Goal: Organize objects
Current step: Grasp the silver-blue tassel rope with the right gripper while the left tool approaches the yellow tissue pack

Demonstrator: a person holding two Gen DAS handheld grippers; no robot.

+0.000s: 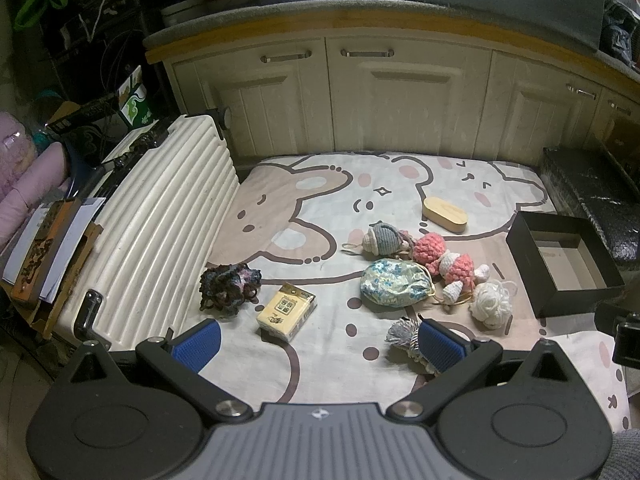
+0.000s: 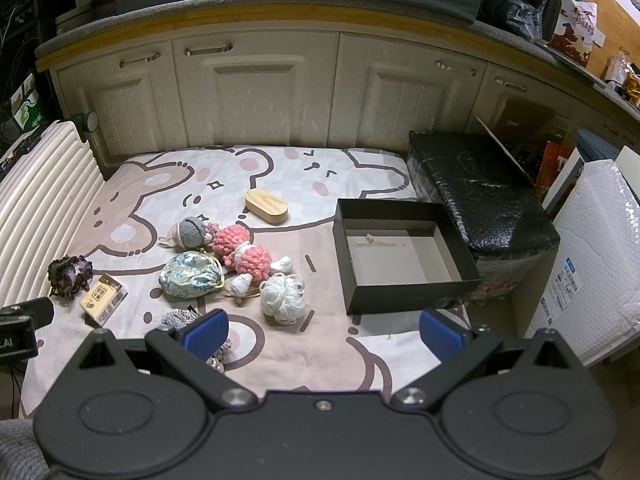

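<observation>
— Where do things stand, from where you are?

— Nothing is put away yet, I'd say. The cartoon-bear blanket (image 2: 280, 176) covers the floor in front of the cabinets (image 2: 256, 92), a ribbed white suitcase (image 1: 160, 216) lies along its left edge, and the black box (image 2: 404, 256) sits open on the right side, with only a scrap of something pale on its bottom.

— And the things to sort?

— Loose in the middle, left of the box: the pink crochet doll (image 2: 248, 254), with the floral pouch (image 2: 190, 276) touching it; the white yarn ball (image 2: 282, 296) just beside them; a grey-capped crochet figure (image 2: 192, 232); and the wooden oval case (image 2: 267, 206) farther back. Off to the left are a dark yarn tangle (image 1: 228, 286) and a small yellow packet (image 1: 286, 312).

— The tongs?

— Both are spread wide and holding nothing. The left tongs (image 1: 320, 342) hover low at the near edge, their right pad just beside a grey tasselled piece (image 1: 402, 334). The right tongs (image 2: 324, 330) hang level with them, aimed between the yarn ball and the box.

— Next?

— Probably a first pick. The tasselled piece is nearest, so the left tongs would need to shift right, dip, and close. It's soft and could slip.
</observation>
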